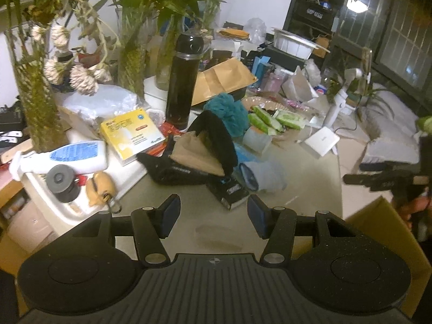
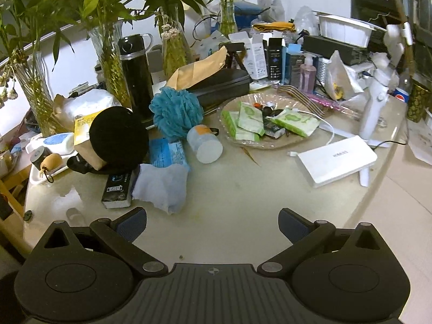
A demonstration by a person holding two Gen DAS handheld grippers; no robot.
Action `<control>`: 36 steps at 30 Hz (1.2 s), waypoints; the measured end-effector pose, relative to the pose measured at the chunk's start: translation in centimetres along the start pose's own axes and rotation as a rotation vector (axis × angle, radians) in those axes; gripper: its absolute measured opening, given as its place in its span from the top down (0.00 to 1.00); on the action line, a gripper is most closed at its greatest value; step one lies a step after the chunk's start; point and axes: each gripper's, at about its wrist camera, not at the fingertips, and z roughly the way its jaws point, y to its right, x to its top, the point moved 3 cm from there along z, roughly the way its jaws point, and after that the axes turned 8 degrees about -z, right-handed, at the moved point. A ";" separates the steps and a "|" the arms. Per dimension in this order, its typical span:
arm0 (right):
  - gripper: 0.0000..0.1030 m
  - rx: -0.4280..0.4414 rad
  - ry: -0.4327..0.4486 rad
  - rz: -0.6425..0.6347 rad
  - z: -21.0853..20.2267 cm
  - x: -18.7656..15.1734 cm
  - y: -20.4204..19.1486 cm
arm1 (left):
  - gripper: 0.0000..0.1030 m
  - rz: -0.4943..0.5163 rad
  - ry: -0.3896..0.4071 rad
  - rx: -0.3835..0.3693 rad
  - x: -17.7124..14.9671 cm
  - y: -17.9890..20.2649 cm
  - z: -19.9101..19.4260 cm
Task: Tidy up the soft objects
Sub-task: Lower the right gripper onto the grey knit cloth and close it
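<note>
Left wrist view: the left gripper (image 1: 213, 216) is hovering with fingers half open and empty, facing the pale blue sock (image 1: 266, 175) lying on the surface (image 1: 310, 172), presumably for a grasp. Right wrist view: the right gripper (image 2: 212, 222) is holding its fingers wide and empty, the sock (image 2: 162, 186) lying just ahead-left beside the teal puff (image 2: 175, 112).

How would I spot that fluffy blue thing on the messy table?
Find the tall black flask standing among the plant vases. Just right of its base, beside the clear plate of green packets, sits the teal bath pouf. It is the only ruffled, ball-shaped item; the pale blue sock nearby lies flat.
</note>
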 end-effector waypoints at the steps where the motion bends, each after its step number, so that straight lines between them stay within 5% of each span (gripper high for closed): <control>1: 0.00 0.012 0.002 0.002 0.4 0.0 0.0 | 0.47 -0.003 0.002 -0.010 0.3 -0.2 0.3; 18: 0.01 0.238 0.019 0.015 8.3 0.5 -0.6 | 0.47 0.089 -0.008 -0.076 2.1 -0.3 5.5; 23: 0.11 0.281 -0.032 0.038 10.7 0.4 -1.0 | 0.47 0.110 -0.015 -0.089 2.7 -0.2 6.9; 36: 0.19 0.371 -0.059 0.157 15.0 0.6 -0.7 | 0.47 0.158 -0.065 -0.117 5.1 1.0 12.3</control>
